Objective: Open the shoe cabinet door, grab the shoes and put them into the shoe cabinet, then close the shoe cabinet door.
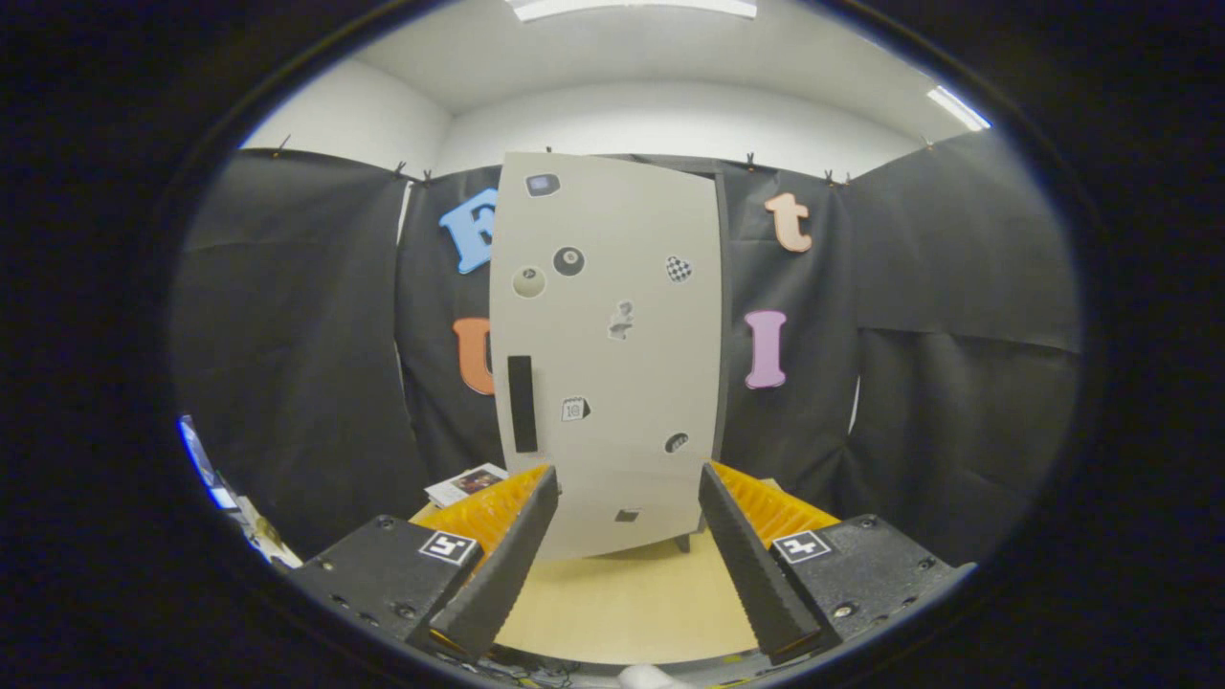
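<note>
A tall light-grey shoe cabinet [612,344] stands on the wooden table, straight ahead of my fingers. Its door [632,287] is closed and carries several small stickers. A dark vertical handle slot [522,403] sits low on the door's left side, above my left finger. My gripper [627,488] is open with nothing between its fingers, and the cabinet's lower front shows through the gap. The fingertips stand short of the door, not touching it.
The pale wooden table [632,603] runs under the fingers up to the cabinet's base. A small printed card [466,483] lies on the table left of the cabinet. Black cloth walls close in behind and on both sides.
</note>
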